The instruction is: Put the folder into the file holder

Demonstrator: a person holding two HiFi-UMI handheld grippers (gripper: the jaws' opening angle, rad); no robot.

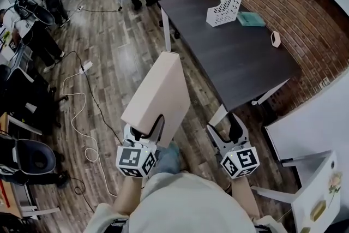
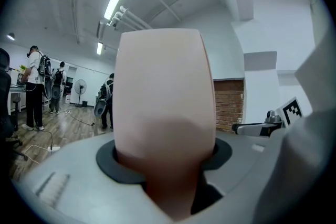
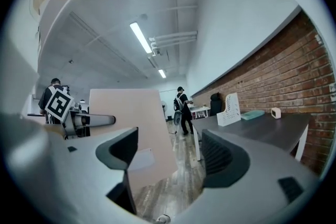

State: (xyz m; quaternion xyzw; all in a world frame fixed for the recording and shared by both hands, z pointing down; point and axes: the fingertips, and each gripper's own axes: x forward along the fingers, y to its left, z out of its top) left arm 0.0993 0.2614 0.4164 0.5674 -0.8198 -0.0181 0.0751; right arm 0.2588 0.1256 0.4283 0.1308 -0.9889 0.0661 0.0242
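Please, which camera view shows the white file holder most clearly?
The head view: the file holder stands whole on the dark table, its perforated side visible. The right gripper view shows it small and distant on that table. The left gripper view does not show it; the folder fills its middle.

The folder (image 1: 158, 96) sits between the jaws of my left gripper (image 1: 144, 129), left of my right gripper (image 1: 223, 125). The table (image 1: 218, 63) lies ahead, to the right. At its far end stands the file holder (image 1: 224, 6), with a book (image 1: 251, 19) just right of it.
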